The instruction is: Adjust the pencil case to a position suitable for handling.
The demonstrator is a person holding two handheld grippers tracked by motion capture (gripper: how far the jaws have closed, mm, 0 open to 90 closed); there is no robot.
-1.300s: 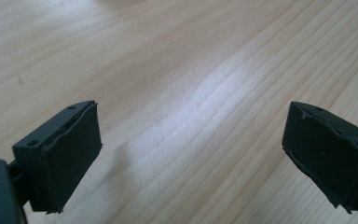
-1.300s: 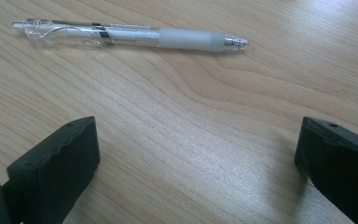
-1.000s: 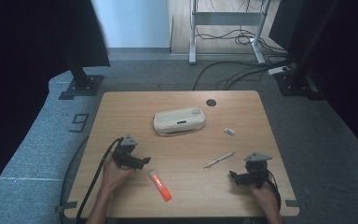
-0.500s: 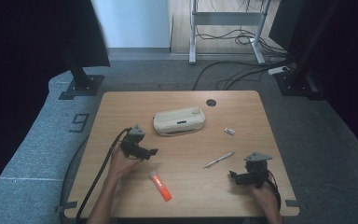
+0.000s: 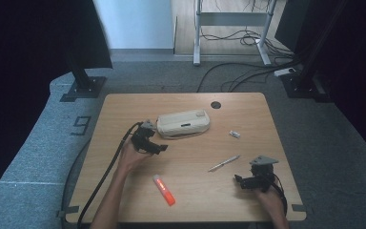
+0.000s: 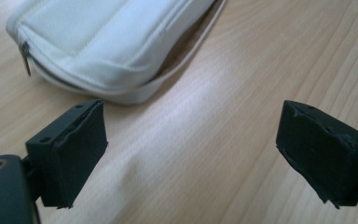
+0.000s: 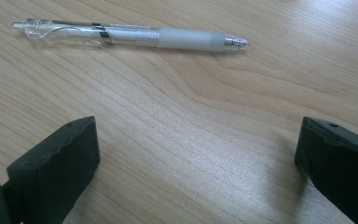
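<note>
Right now a soft white fabric pouch (image 5: 183, 123), oblong with rounded corners and a zip along its edge, is lying toward the back middle of the wooden worktop (image 5: 124, 109). In the left gripper view its cloth (image 6: 107, 42) is looking padded and lightly woven, with a small metal zip pull hanging at one end.

The left gripper (image 5: 153, 145) is sitting just beside the pouch's near left end, held in the person's left hand (image 5: 132, 157), a thick black cable trailing off the front edge. Its fingers (image 6: 70, 154) are standing wide apart, blocky black pads with slightly ragged edges, with nothing but bare woodgrain between them.

Farther out, a slim pen (image 5: 224, 162) is lying at a slant right of centre. In the right gripper view it (image 7: 130, 35) is showing a clear plastic barrel, a frosted rubbery grip and a small metal tip. The right gripper (image 5: 240, 181) is resting near the front right corner, apart from the pen, a grey three-cornered plate on top. Its fingers (image 7: 56, 168) are also spread wide and holding nothing.

An orange marker (image 5: 164, 190) with a pale end is lying near the front edge, between the two hands. A small pale object (image 5: 234, 134) is sitting right of the pouch, too small to identify. A dark round hole (image 5: 215, 104) is showing in the worktop near the back.
</note>
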